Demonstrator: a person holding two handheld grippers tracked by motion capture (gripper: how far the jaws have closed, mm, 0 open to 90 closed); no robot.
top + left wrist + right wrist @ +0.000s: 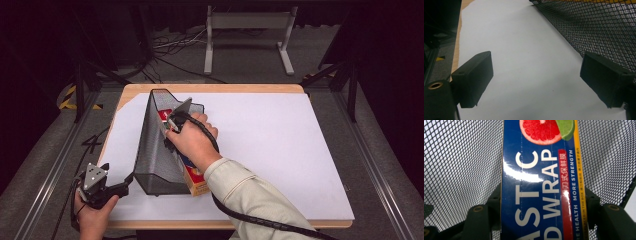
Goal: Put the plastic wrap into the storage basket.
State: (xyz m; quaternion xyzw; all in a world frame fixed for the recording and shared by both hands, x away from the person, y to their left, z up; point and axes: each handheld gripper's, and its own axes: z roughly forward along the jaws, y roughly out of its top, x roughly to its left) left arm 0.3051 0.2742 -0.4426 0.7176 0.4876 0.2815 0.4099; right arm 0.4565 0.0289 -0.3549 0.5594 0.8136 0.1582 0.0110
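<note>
The plastic wrap box [541, 182] runs off top and bottom in the right gripper view; the mesh file holder [157, 150] hides its middle in the high view.

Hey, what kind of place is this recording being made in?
Probably a lab or recording studio rig, not a home. A wooden table covered with white paper stands inside a dark metal frame, with loose cables on the grey carpet behind. Each hand works a cabled gripper around a black mesh file holder.

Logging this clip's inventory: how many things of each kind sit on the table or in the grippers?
Black mesh file holder: 1
Plastic wrap box: 1
White sheet covering the table: 1
Grippers: 2, the left gripper and the right gripper
Total: 5
</note>
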